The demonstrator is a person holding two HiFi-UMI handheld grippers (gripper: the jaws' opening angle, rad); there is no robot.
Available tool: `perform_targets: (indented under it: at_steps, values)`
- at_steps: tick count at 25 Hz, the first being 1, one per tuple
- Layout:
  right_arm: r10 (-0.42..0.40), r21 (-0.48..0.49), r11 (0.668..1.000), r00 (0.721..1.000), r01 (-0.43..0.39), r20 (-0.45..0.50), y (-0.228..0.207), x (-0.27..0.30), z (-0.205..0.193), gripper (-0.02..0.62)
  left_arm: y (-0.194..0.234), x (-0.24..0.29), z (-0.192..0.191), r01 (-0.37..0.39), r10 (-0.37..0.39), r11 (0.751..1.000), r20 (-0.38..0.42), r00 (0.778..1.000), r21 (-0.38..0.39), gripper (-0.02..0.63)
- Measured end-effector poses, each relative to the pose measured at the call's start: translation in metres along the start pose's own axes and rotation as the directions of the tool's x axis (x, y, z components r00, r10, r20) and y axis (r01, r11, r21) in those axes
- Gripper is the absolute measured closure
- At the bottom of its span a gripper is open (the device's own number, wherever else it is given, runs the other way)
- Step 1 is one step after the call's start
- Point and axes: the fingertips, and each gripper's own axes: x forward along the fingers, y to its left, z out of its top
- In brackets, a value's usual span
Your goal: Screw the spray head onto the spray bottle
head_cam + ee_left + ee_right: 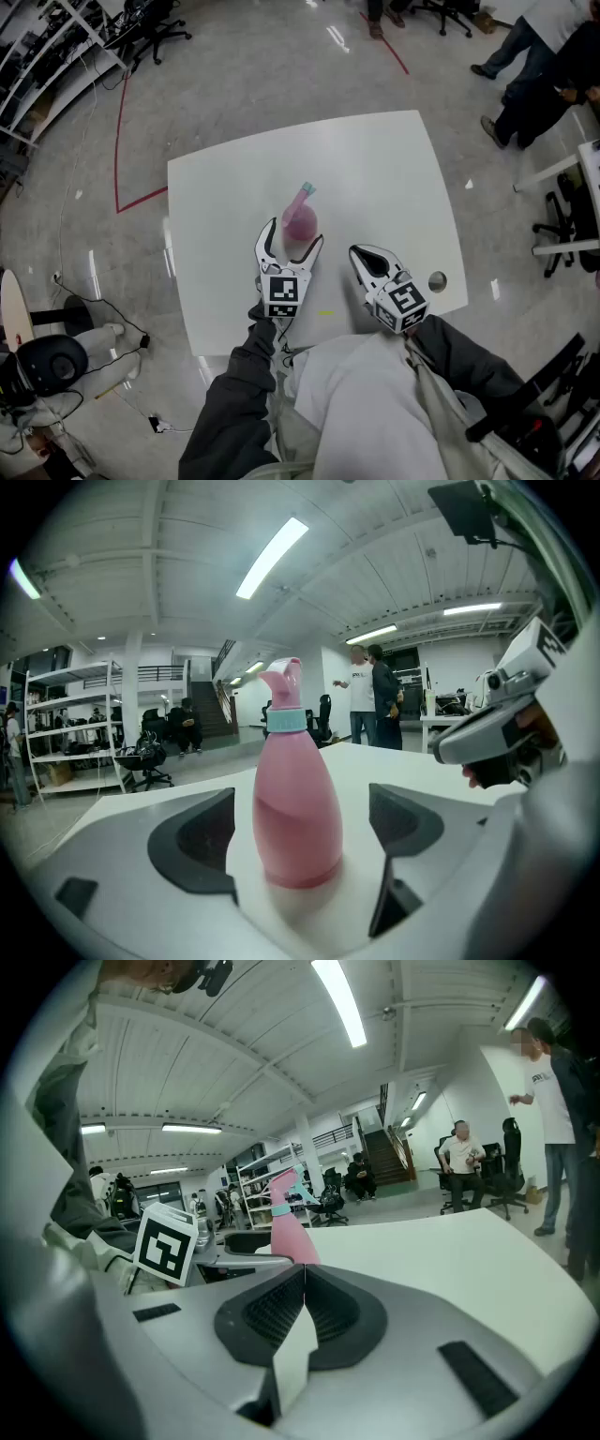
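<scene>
Spray bottle [300,221] stands upright on the white table [394,169], base down, long axis vertical. The head view makes it look tipped away from the person, but the left gripper view shows it plumb. Pink body, teal collar [307,190] at the neck, and the pink spray head [284,682] sits on top, pointing up. Which way the nozzle faces can't be told. The left gripper [293,236] is on the person's side of the bottle with its claw spread wide. The bottle's lower body is between the two fingers, with a visible gap on each side, so the pads aren't touching it. The right gripper [361,255] is off to the right of the bottle, a bit nearer the person, low over the table. Its claw is fully together with nothing in it, and its view shows the bottle past its own tips, to the left. A small round grey item [437,279] lies further right of the bottle, by the table edge.
</scene>
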Motion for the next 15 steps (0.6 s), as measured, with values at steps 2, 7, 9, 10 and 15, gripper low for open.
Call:
perform_targets:
  at_steps: [2,7,9,10,15]
  values:
    - [0.002,-0.002,1.0,1.0,-0.002,0.003,-0.004,-0.001,0.003,0.6,-0.003,0.008,0.002,-0.001,0.001,1.0,-0.003,1.0,0.023,0.167]
    - [0.0,-0.006,1.0,1.0,0.0,-0.005,-0.005,0.0,0.002,0.6,0.007,0.033,-0.002,-0.055,0.056,0.998,-0.019,0.998,0.035,0.167]
    - [-0.002,-0.008,1.0,1.0,0.002,-0.008,-0.005,-0.001,0.001,0.6,0.005,0.044,-0.008,-0.044,0.045,0.998,-0.032,0.998,0.035,0.167]
    - [-0.004,-0.007,1.0,1.0,0.004,-0.007,-0.005,-0.001,0.001,0.6,0.002,0.049,-0.011,-0.032,0.033,0.998,-0.039,0.999,0.047,0.167]
    - [-0.008,0.014,1.0,1.0,0.008,-0.01,-0.005,0.0,0.001,0.6,0.001,0.065,-0.01,-0.02,0.024,0.995,-0.044,0.999,0.098,0.167]
